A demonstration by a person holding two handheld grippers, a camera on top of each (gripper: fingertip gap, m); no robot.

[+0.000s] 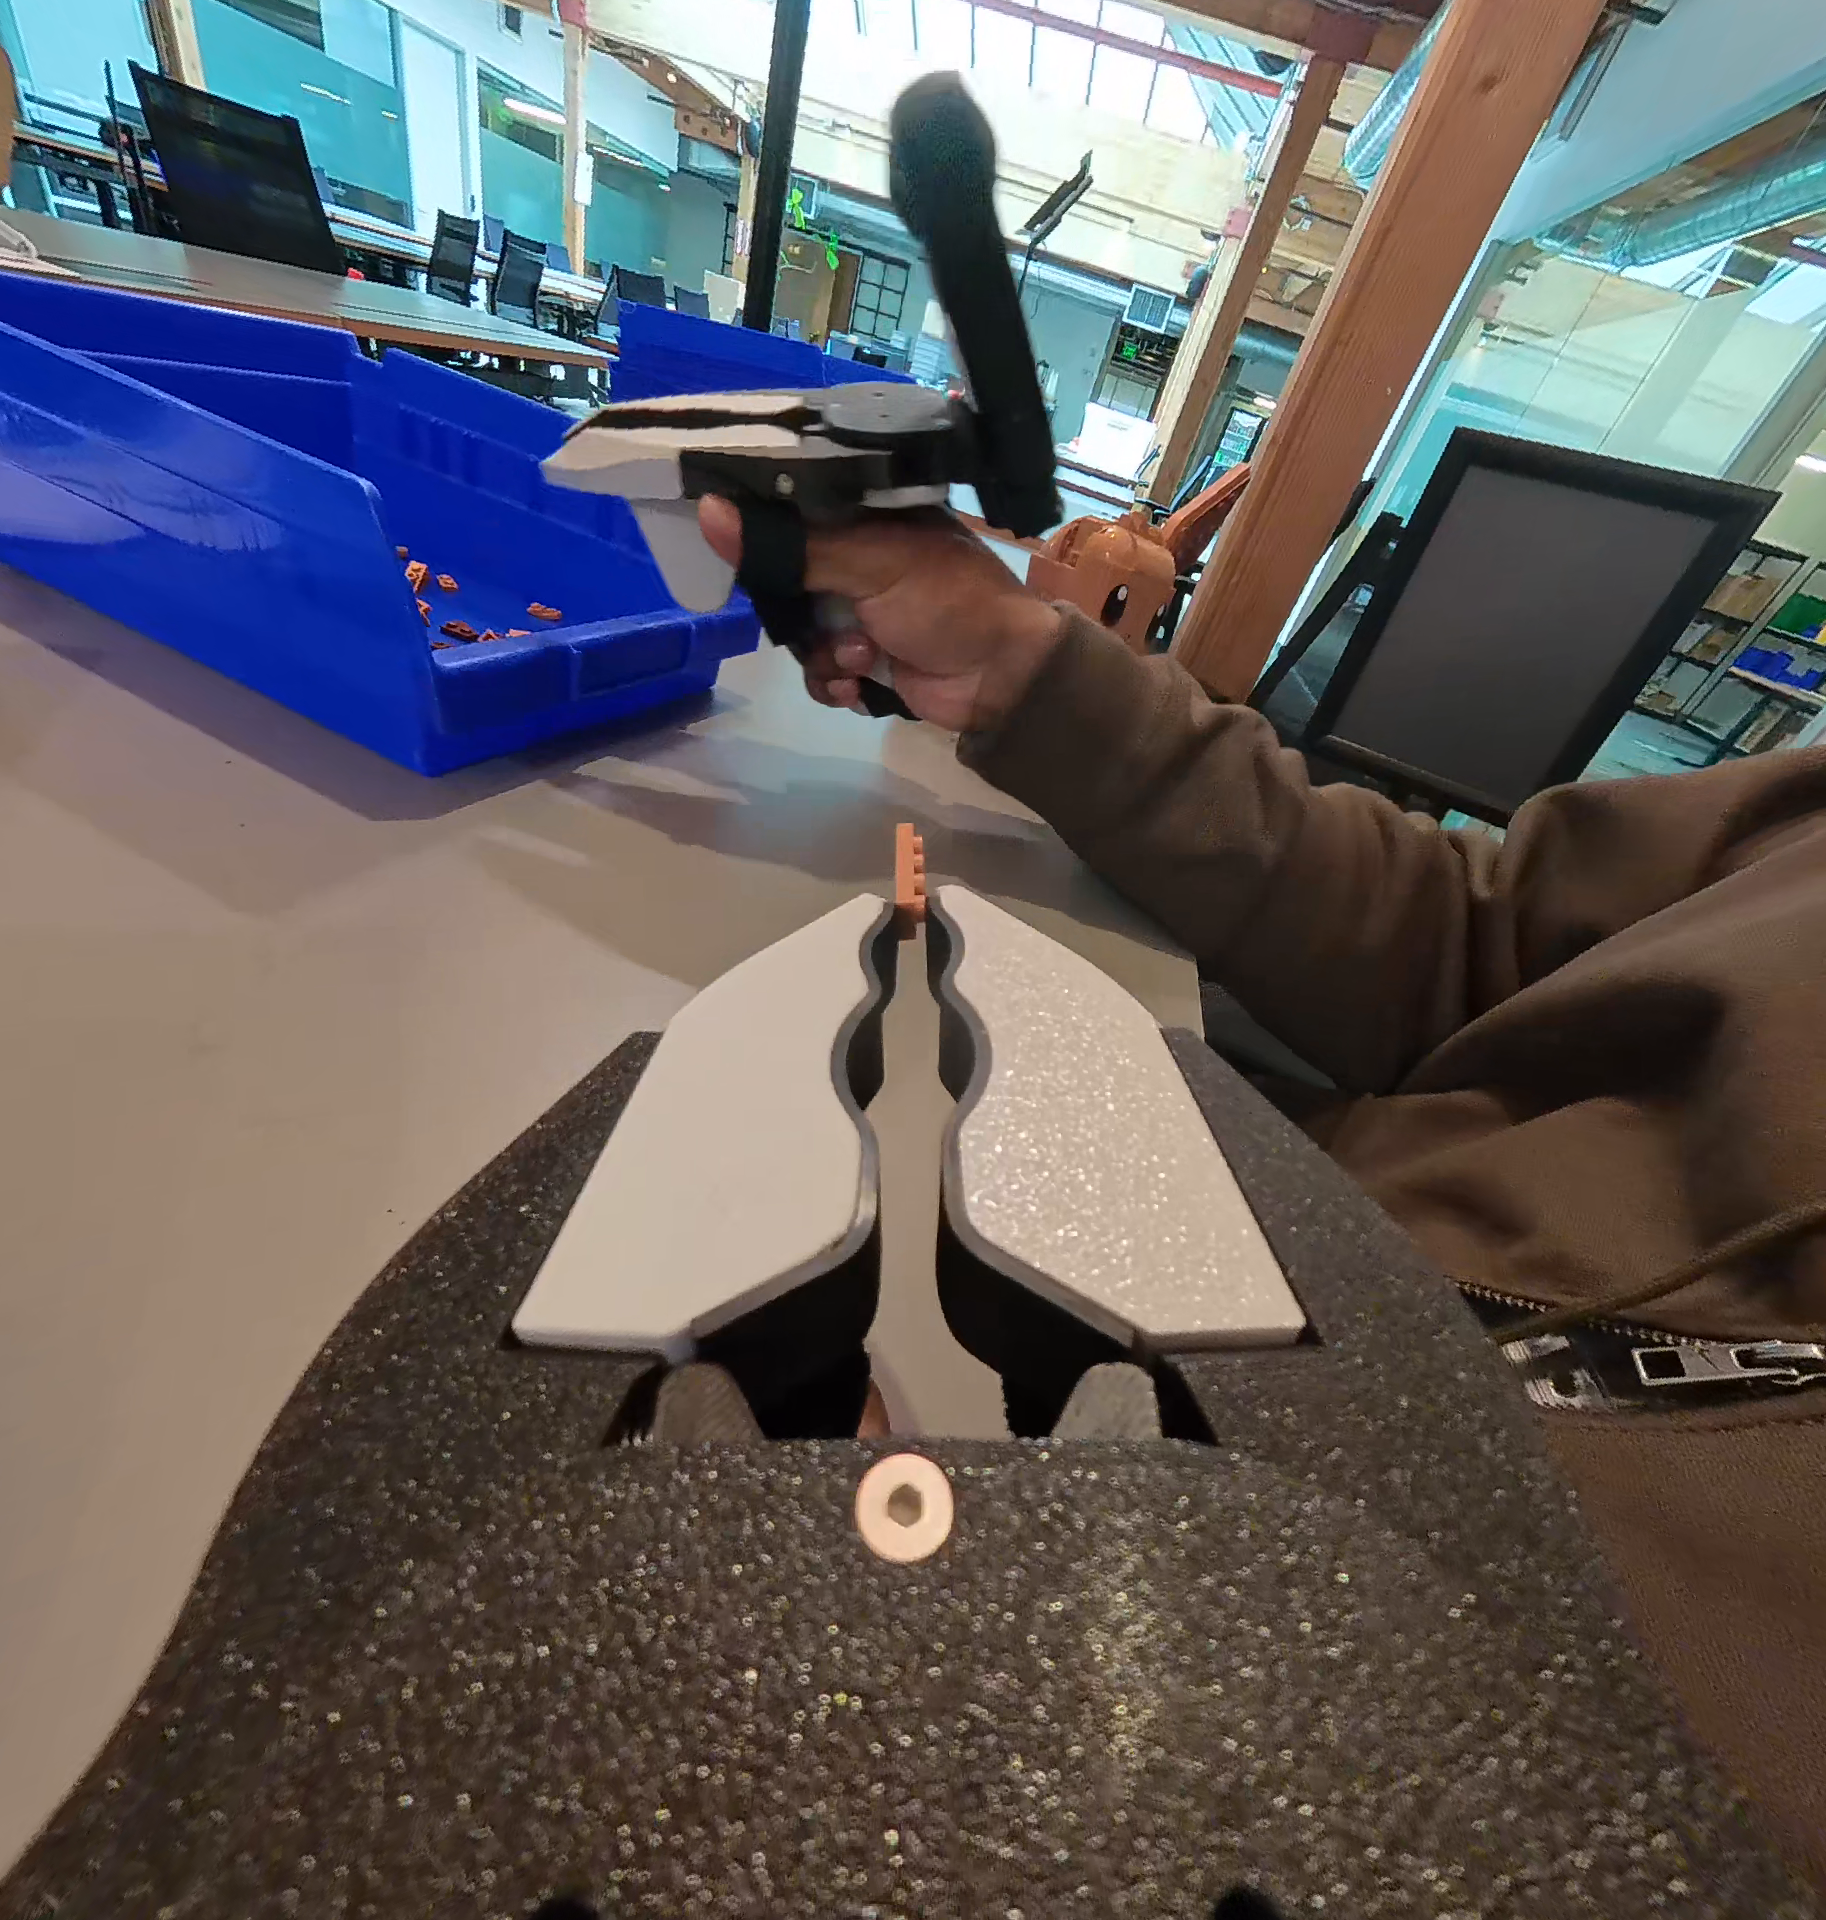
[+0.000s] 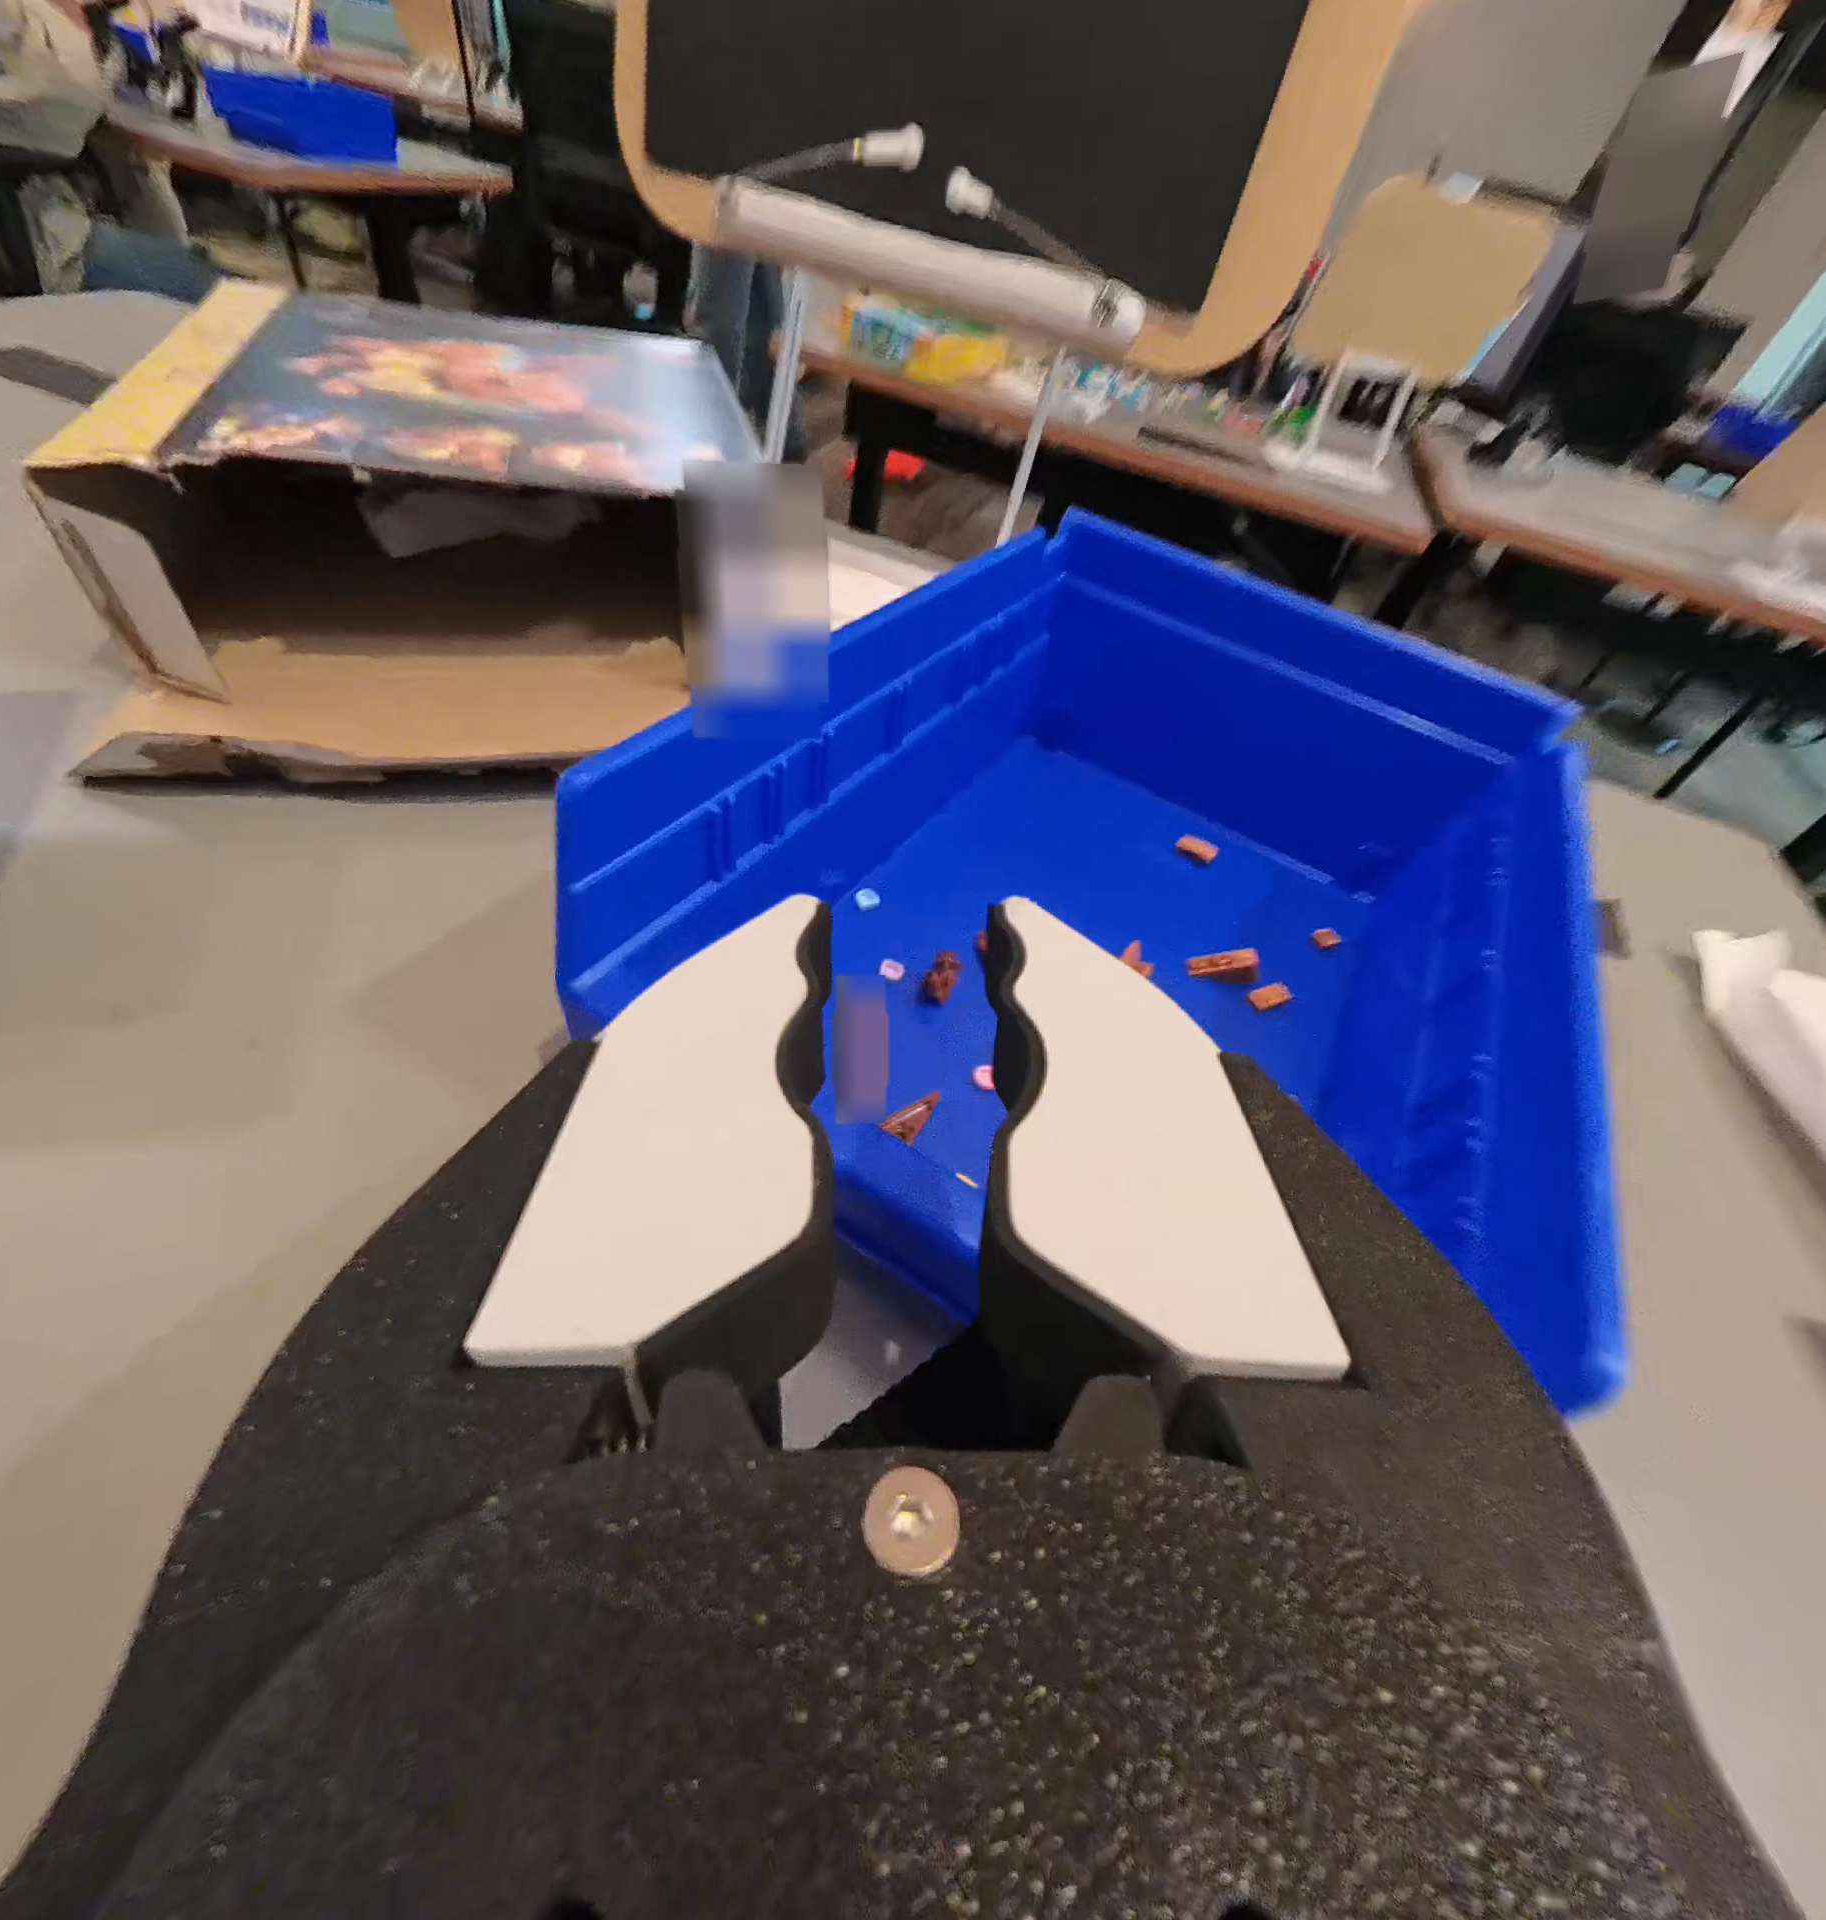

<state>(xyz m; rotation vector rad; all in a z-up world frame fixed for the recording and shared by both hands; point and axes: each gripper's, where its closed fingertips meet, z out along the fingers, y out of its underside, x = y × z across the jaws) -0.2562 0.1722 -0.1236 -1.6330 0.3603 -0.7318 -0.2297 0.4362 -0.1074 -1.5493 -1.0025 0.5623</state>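
Orange studded plastic brick plate (image 1: 910, 876), thin and narrow, stands on edge in the left gripper (image 1: 910, 920), whose grey fingertips pinch its lower end above the grey tabletop (image 1: 213, 1039). At about twelve o'clock from it, the right gripper (image 2: 907, 914) hangs over the blue plastic bin (image 2: 1304, 644) with jaws parted and nothing between them; small brown and orange pieces (image 2: 1221, 964) lie scattered on the bin floor below. Only the plate's end looks clamped, so I'd guess a knock could twist it loose. At ten o'clock beyond the bin lies a torn cardboard box (image 2: 369, 582)
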